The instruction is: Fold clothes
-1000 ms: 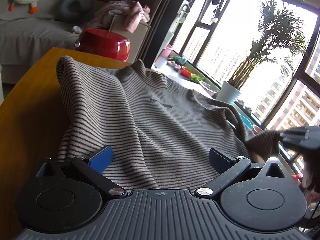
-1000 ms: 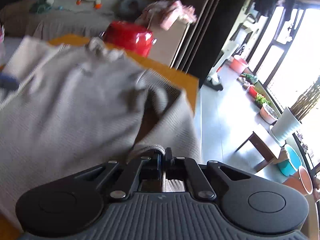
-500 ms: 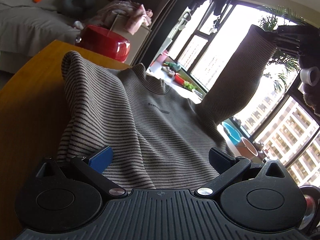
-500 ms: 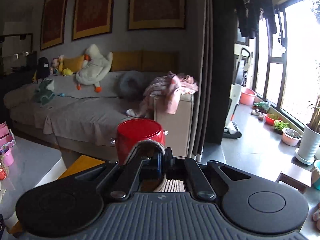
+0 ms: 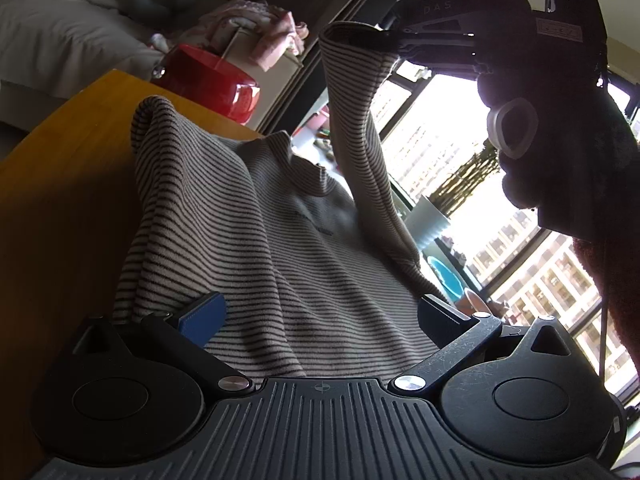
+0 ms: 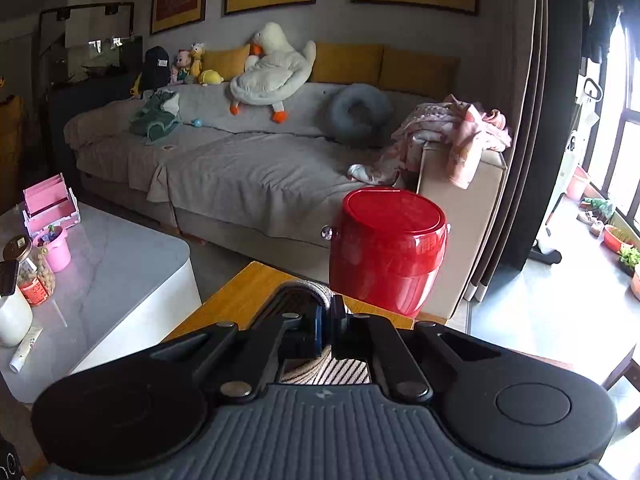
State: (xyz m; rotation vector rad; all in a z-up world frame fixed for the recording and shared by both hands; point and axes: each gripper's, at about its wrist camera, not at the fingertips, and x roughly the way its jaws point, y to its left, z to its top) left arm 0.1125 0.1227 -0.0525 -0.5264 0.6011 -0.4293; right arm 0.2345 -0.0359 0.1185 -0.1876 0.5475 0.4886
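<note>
Striped knit, the sweater (image 5: 256,248), lay spread on the wooden table (image 5: 60,168), its body ahead of and between the left gripper (image 5: 320,312) fingers, which stood wide apart and held nothing. Its left sleeve appeared already folded over the body. The right gripper (image 5: 390,40) was closed on the right sleeve cuff (image 5: 352,40), raised well above the left fingers; that fold was judged unfinished, with body folds remaining. Beyond the right fingers (image 6: 320,320) stood a red bin (image 6: 388,248) just past the table's far edge, then a sofa (image 6: 248,168). Neither obstructed the fold.
</note>
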